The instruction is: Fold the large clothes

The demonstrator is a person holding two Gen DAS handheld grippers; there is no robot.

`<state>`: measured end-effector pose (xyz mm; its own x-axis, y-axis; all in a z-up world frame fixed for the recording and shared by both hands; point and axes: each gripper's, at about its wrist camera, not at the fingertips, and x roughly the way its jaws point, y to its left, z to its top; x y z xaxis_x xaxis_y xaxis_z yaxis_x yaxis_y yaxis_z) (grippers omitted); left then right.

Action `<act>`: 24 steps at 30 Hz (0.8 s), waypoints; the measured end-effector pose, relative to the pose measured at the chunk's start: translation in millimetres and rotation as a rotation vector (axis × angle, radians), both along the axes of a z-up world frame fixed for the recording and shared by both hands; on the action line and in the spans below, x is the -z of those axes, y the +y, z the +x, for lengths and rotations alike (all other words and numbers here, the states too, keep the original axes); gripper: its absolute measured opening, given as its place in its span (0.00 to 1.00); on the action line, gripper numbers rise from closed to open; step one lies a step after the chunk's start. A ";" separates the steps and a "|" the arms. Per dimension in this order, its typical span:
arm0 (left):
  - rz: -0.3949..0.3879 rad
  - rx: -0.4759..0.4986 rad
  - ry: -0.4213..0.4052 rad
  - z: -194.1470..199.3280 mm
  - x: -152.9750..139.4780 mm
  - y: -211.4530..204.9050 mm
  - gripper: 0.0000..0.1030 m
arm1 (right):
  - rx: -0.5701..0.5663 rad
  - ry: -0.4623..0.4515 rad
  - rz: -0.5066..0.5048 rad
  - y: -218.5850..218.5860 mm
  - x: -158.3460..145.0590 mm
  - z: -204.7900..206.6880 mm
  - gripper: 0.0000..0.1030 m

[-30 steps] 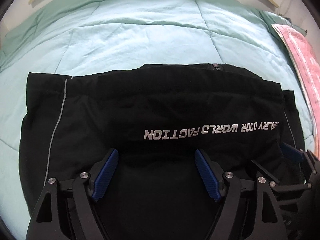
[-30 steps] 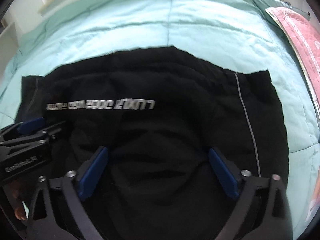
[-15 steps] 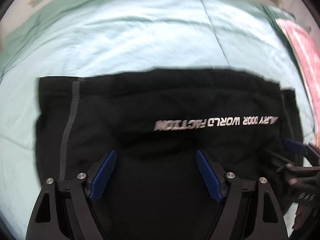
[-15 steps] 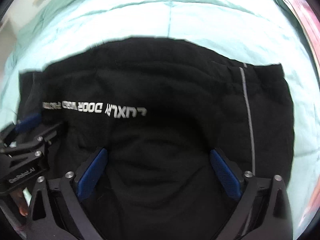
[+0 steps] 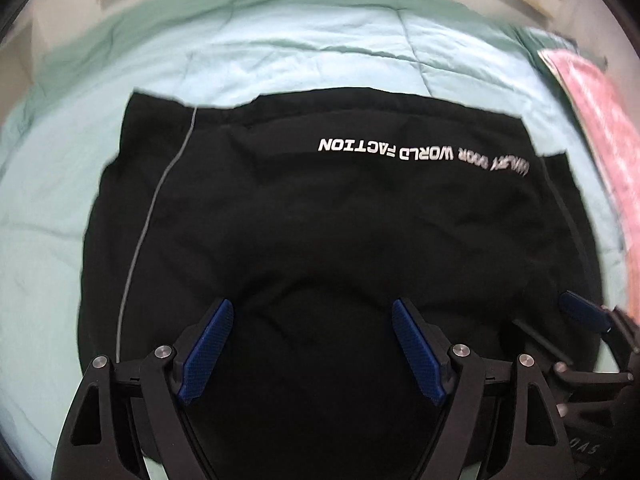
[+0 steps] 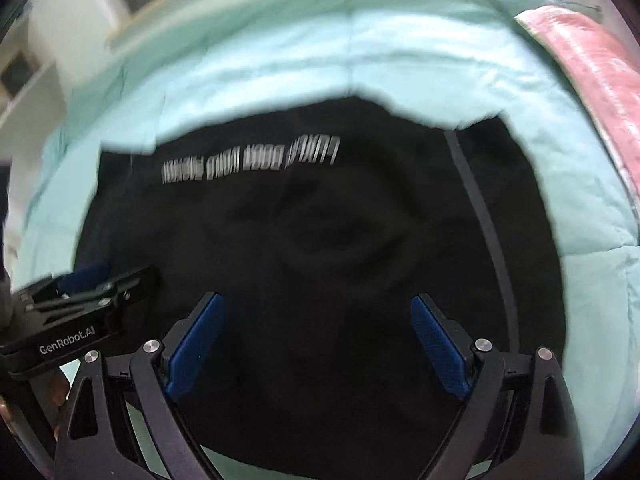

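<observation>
- Both grippers stood wide open, holding nothing: my left gripper (image 5: 312, 340) and right gripper (image 6: 316, 336) hovered low in frame.
- Black jacket (image 5: 320, 220) lay spread mid-frame on the mint duvet (image 5: 280, 56).

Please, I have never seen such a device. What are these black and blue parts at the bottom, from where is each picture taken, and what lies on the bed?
There is no robot here: a person holds one pair of tongs in each hand, and each pair carries a wide-angle camera that looks forward along its two blue-padded fingers. One picture comes from the left tongs, the other from the right tongs. Each view also shows the other tool at its edge. Both pairs stand wide open and hold nothing. On the pale green bedcover lies a black garment, partly folded, with white lettering seen upside down. A pink cloth lies at the right edge. The right picture is blurred.
</observation>
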<state>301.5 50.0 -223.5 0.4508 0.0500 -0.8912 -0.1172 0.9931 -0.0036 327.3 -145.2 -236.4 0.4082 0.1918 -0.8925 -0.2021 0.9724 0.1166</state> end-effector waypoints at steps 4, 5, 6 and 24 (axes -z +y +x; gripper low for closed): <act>0.052 0.026 0.025 5.9 17.6 -6.3 0.81 | -0.002 0.033 -0.010 1.7 25.0 7.7 1.00; 0.038 0.025 0.034 8.4 24.7 -4.5 0.83 | -0.009 0.055 -0.023 2.4 31.2 11.8 1.00; 0.027 0.023 0.036 9.7 27.9 -2.5 0.83 | -0.017 0.064 -0.038 4.0 34.5 13.7 1.00; -0.100 -0.192 -0.006 -60.9 -3.0 149.0 0.84 | 0.253 0.066 0.213 -174.2 -21.3 -9.1 1.00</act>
